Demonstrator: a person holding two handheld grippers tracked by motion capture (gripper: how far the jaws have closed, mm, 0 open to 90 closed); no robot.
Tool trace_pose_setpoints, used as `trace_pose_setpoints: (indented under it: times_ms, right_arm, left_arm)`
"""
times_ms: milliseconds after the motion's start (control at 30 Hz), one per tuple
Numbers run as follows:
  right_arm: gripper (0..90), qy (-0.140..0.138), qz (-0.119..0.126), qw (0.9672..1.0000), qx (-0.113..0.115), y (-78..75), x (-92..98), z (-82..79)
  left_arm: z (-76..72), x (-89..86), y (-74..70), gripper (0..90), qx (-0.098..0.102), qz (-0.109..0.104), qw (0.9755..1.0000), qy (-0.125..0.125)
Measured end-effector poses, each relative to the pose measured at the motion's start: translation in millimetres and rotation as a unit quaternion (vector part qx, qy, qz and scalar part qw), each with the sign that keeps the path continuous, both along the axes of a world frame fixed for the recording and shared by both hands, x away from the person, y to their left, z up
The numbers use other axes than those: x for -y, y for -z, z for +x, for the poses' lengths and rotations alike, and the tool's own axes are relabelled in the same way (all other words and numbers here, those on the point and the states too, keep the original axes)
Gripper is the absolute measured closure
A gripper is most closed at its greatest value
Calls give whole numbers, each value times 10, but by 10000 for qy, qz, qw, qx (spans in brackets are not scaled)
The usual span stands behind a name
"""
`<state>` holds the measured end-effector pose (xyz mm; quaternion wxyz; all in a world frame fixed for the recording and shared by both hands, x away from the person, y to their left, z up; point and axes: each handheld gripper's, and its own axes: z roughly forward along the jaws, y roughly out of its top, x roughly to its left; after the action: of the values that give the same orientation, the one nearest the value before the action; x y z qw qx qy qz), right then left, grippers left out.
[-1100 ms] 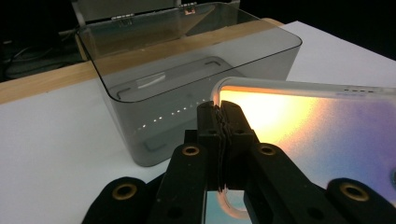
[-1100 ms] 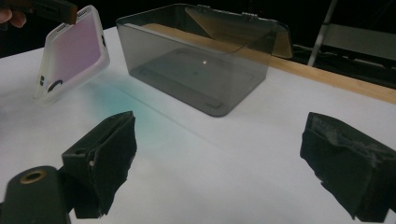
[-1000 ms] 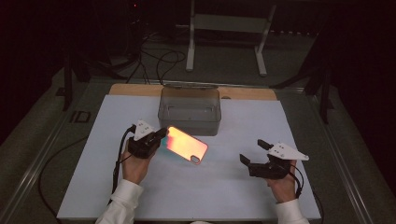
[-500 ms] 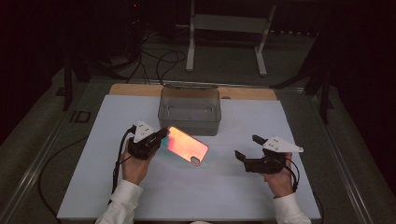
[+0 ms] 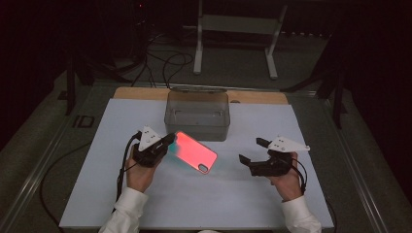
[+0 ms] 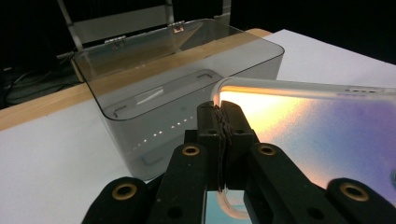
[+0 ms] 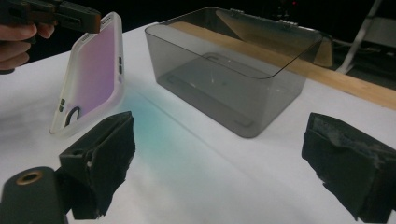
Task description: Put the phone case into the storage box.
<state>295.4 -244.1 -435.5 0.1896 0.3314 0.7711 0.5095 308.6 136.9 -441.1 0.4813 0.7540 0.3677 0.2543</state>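
The left gripper [image 5: 163, 143] clamps one end of an iridescent phone case [image 5: 195, 151], holding it tilted just in front of the smoky plastic box [image 5: 197, 114]. The right gripper [image 5: 252, 151] hangs with jaws spread, nearby. Best it takes the free end squarely.

The table [image 5: 121, 194] is covered by a white sheet [image 5: 272, 121] that reaches the near, left and right edges. Along the far edge a strip of bare wood [image 5: 141, 93] is exposed. A smoke-grey transparent box [image 5: 197, 116] stands directly on the sheet, at the middle of the far edge, its hinged lid [image 7: 261, 28] open and leaning back over the wood strip. The box interior is visible through its walls.
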Motion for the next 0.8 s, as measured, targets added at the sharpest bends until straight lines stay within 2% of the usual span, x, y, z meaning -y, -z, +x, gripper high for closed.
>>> trace_pose_setpoints:
  times_ms: [333, 800]
  right_arm:
    - [96, -195, 55, 9998, -49, -131, -113, 88]
    - [96, -458, 107, 9988, -146, -168, -286, 207]
  left_arm:
    - [-24, 27, -10, 890, 103, 22, 9999, 102]
    - [-55, 50, -39, 890, 228, 64, 9995, 197]
